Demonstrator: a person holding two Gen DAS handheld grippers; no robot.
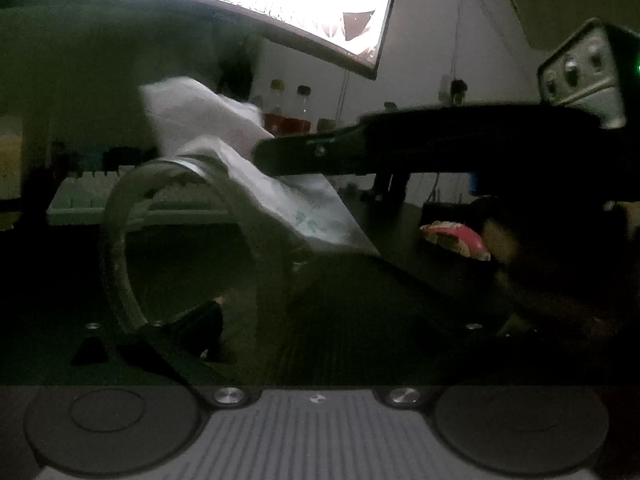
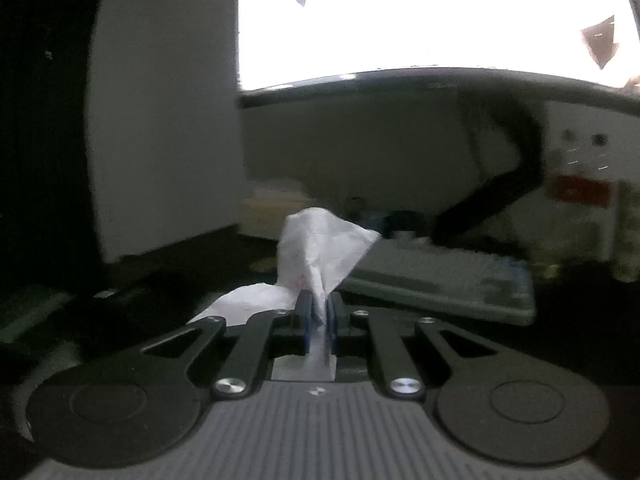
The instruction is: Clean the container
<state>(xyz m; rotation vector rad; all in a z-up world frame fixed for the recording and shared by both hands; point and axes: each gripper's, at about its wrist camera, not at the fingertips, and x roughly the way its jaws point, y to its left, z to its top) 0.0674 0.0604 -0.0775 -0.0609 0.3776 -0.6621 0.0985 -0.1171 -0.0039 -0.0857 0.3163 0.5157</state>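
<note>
A clear glass jar (image 1: 192,248), round-mouthed and smooth, lies on its side between the widely spread jaws of the left hand-held gripper (image 1: 280,300), low over the dark worktop (image 1: 400,216); whether the pads touch it cannot be told. The right hand-held gripper (image 2: 319,312) is pinched nearly closed on a crumpled white tissue (image 2: 320,240), which drapes over the jar's rim.

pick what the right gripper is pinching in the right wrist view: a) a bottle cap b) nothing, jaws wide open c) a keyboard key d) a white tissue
d: in the right wrist view the right gripper has its two fingers nearly together with a crumpled white tissue clamped between them and sticking up past the tips.
</note>
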